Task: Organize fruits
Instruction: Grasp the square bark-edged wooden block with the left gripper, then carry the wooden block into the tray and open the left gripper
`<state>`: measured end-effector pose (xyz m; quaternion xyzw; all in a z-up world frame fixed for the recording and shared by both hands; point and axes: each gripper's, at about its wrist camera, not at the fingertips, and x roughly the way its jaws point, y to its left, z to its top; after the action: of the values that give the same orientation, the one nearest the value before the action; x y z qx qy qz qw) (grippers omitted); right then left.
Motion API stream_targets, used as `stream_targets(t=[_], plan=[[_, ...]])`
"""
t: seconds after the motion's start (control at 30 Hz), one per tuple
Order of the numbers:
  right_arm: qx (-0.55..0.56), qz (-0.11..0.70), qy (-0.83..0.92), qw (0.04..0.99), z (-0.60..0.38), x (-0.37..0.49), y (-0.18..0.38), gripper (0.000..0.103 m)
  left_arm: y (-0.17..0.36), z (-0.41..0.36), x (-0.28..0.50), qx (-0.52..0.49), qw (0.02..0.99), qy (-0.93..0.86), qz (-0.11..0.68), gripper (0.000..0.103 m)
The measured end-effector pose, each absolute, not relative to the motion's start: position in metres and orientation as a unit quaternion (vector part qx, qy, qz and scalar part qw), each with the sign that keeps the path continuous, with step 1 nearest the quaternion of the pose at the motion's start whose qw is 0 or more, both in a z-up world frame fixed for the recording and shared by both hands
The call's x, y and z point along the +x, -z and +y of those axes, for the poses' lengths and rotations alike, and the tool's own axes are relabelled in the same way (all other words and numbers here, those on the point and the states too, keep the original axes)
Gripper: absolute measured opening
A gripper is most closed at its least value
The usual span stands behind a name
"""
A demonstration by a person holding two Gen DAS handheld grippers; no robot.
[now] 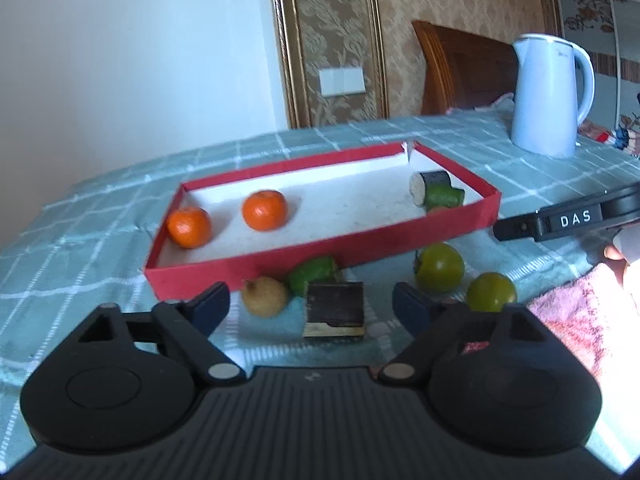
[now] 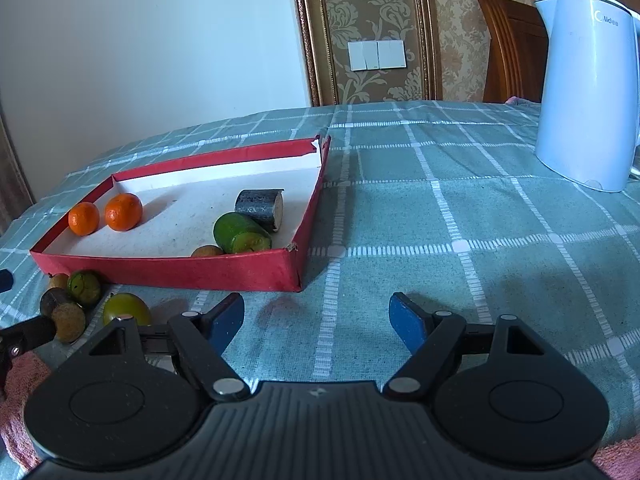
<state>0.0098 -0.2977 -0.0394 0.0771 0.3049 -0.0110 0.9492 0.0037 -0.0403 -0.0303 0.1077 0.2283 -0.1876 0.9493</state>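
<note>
A red tray (image 1: 280,258) (image 2: 168,270) on the checked cloth holds two oranges (image 1: 265,210) (image 2: 123,212), a dark cut cylinder (image 1: 430,184) (image 2: 260,208), a green cut piece (image 1: 442,197) (image 2: 240,234) and a small brown fruit (image 2: 206,251). In front of the tray lie a tan round fruit (image 1: 265,296), a green piece (image 1: 314,274), a dark cut block (image 1: 335,314) and two green round fruits (image 1: 439,267) (image 1: 491,292). My left gripper (image 1: 312,306) is open, its fingers either side of the dark block. My right gripper (image 2: 316,318) is open and empty over bare cloth.
A white electric kettle (image 1: 550,94) (image 2: 586,88) stands at the back right. A wooden chair (image 1: 460,72) is behind the table. A pink cloth (image 1: 580,320) lies at the near edge. The right gripper's body (image 1: 568,220) shows in the left wrist view.
</note>
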Motion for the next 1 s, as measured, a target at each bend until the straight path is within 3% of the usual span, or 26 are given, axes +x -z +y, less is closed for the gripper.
stream_targets(t=[0.17,0.23,0.3,1.0], plan=[[0.075,0.308,0.011,0.948,-0.297,0.011,0.04,0.085,0.035,-0.043,0.007,0.107,0.943,0.199,0.246,0.061],[0.075,0.308,0.01,0.948,-0.297,0.011,0.04,0.086,0.037,-0.046,0.009,0.11,0.939,0.205,0.253,0.043],[0.072,0.309,0.01,0.948,-0.296,0.012,0.04,0.086,0.04,-0.049,0.01,0.115,0.934,0.21,0.264,0.034],[0.056,0.317,0.01,0.947,-0.291,0.013,0.041,0.09,0.019,-0.041,0.014,0.084,0.942,0.208,0.25,0.03]])
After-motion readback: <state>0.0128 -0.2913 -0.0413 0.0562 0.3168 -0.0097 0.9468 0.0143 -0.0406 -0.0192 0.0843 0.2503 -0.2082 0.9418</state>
